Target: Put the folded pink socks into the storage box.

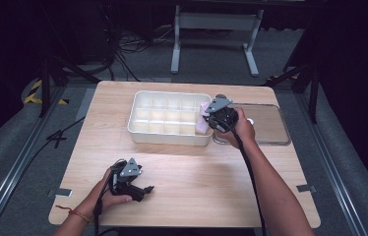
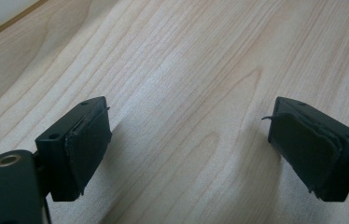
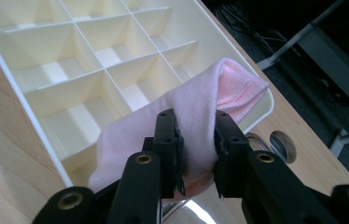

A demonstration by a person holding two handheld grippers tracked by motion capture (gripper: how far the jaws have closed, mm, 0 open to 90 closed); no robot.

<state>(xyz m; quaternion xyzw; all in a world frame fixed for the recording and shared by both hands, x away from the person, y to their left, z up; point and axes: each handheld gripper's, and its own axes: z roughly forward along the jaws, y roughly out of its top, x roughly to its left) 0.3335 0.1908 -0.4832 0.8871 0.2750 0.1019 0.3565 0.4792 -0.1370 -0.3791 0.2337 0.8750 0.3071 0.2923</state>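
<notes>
Your right gripper (image 3: 196, 149) has its jaws clamped on the folded pink cloth (image 3: 196, 100), over the white divided tray's (image 1: 142, 129) right end. Your left gripper (image 2: 189, 149) rests on the surface (image 1: 197, 172), jaws apart.

Grey carpet floor (image 1: 211, 54), cables (image 1: 133, 42) — dark room
</notes>
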